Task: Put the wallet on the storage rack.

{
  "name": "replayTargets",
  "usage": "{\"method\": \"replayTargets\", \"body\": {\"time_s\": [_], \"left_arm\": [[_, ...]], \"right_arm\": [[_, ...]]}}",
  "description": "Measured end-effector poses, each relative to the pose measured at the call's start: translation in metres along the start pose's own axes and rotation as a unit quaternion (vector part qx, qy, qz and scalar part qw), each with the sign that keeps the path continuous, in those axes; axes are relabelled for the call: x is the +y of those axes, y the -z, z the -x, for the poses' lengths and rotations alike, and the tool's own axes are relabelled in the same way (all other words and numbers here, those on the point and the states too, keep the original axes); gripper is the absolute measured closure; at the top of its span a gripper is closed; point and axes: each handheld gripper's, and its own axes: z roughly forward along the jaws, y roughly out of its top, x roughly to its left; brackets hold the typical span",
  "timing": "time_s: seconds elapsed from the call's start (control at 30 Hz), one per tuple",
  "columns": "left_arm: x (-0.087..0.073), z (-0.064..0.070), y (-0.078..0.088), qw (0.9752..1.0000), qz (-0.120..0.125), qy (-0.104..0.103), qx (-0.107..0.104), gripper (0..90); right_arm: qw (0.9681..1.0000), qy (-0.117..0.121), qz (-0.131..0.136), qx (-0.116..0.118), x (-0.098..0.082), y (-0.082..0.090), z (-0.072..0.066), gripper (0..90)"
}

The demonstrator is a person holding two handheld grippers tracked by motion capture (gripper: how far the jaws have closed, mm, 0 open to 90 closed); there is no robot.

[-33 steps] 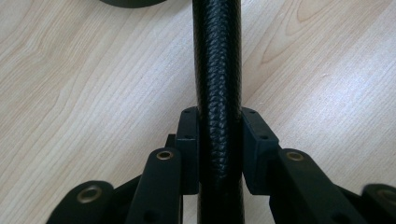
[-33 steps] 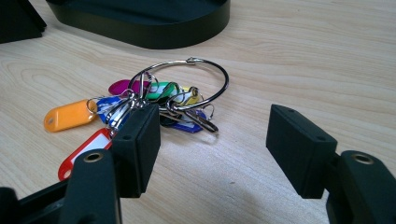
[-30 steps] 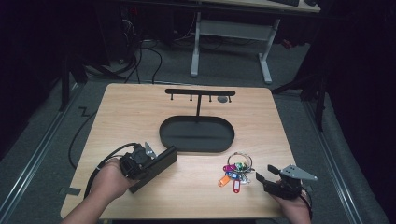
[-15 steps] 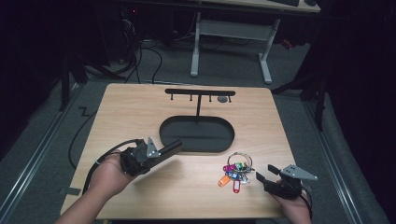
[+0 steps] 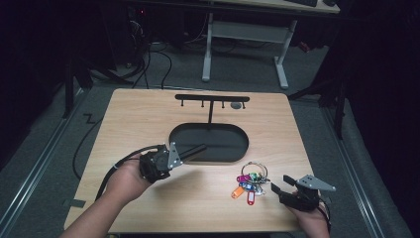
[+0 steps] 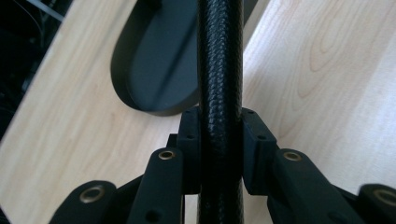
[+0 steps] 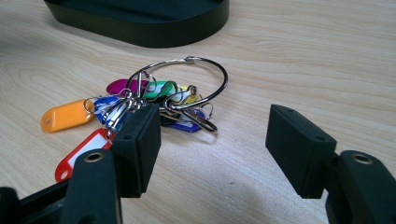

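We see the surface carrying a black oval base at its centre, with a T-shaped hook rack rising toward the far edge. The left tool, near the left edge, has its jaws pressed together on nothing. The right tool, at the near right corner, stands wide open just beside the key bunch.

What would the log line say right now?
left gripper: shut on black rod | right gripper: open near key ring | table
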Motion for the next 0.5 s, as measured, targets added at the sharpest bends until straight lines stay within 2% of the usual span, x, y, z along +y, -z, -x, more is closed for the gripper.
{"method": "replayTargets", "body": {"time_s": [0.17,0.43,0.5], "left_arm": [[0.009,-0.004,-0.004,0.9996,0.009,-0.023,0.011,73.0],[0.023,-0.008,-0.008,0.9987,0.010,-0.044,0.023,73.0],[0.027,-0.008,-0.009,0.9979,0.010,-0.057,0.030,73.1]], "right_arm": [[1.0000,0.001,0.001,-0.001,0.000,0.000,0.001,36.1],[1.0000,0.000,0.001,-0.001,0.000,0.000,0.001,36.1],[1.0000,0.000,0.002,-0.001,0.000,0.000,0.001,36.1]]}}
